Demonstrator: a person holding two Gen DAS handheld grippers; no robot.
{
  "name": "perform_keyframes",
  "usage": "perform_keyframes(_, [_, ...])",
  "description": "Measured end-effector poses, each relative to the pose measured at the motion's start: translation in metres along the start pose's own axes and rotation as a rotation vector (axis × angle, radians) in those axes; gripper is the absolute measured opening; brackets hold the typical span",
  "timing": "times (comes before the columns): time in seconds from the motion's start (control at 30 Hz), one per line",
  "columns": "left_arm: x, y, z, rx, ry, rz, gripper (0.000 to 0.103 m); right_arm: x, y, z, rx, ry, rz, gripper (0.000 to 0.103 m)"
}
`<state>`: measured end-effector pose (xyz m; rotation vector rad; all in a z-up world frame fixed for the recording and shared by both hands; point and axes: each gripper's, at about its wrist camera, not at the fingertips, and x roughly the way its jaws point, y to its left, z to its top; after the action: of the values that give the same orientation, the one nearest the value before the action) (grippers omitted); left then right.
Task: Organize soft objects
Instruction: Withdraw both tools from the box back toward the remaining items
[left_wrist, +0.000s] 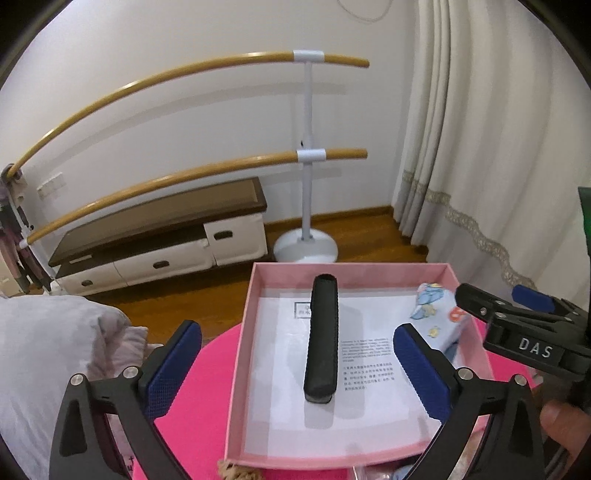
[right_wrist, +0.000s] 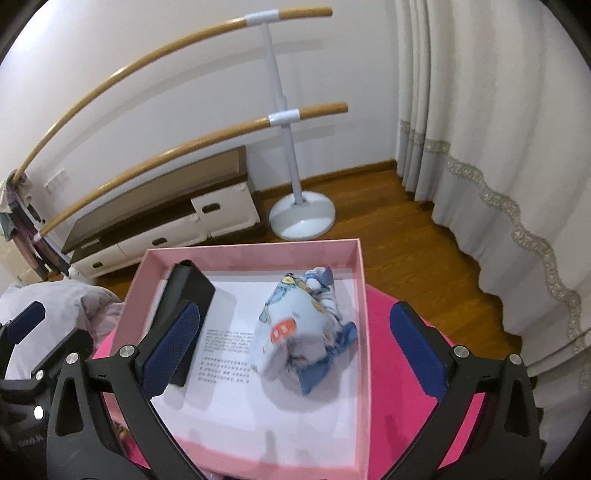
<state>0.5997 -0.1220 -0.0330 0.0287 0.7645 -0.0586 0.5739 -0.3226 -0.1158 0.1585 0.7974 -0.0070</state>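
Left wrist view. Left gripper (left_wrist: 297, 363) jaws spread wide, nothing pinched. Between and just beyond them: one black divider bar (left_wrist: 322, 338), upright in the pink box (left_wrist: 236, 387), running away from the jaws. One patterned cloth bundle (left_wrist: 432, 310) lies past the right-hand pad, against the box's right wall, partly hidden by that pad. Right gripper (left_wrist: 491, 302) enters beside it from the right edge. One white printed sheet (left_wrist: 369, 354) lines the box floor. Box sits on a bright pink surface (left_wrist: 207, 369); grey bedding (left_wrist: 48, 350) lies off the left jaw.

Right wrist view. Right gripper (right_wrist: 295, 349) jaws spread wide, empty. The bundle rests on the sheet between the pads, nearer the left one and touching neither. The divider is partly behind the left pad.

Handling, judged: the bundle looks light, soft and compressible, loosely knotted, so it may unroll if taken by a loose blue tail. Pinch across its thick middle. Not slippery, not fragile.

Count: one bundle, one divider, one box, two grippers.
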Motion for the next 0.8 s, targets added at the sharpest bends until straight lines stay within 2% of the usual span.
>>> perform_keyframes(0.3, [-0.075,0.014,-0.042,-0.009,-0.127,-0.005,0.103,-0.087,0.01,-0.024,-0.007,-0.135,0.004,0.103])
perform_keyframes(0.53, [-0.141,0.028,-0.1,-0.014,-0.213,-0.004,0.103,-0.149,0.013,-0.058,-0.015,-0.221,0.008,0.103])
perform_keyframes(0.8, [-0.196,0.04,-0.164,-0.038,-0.265,-0.014,0.103,-0.206,0.016,-0.104,-0.025,-0.295,-0.005,0.103])
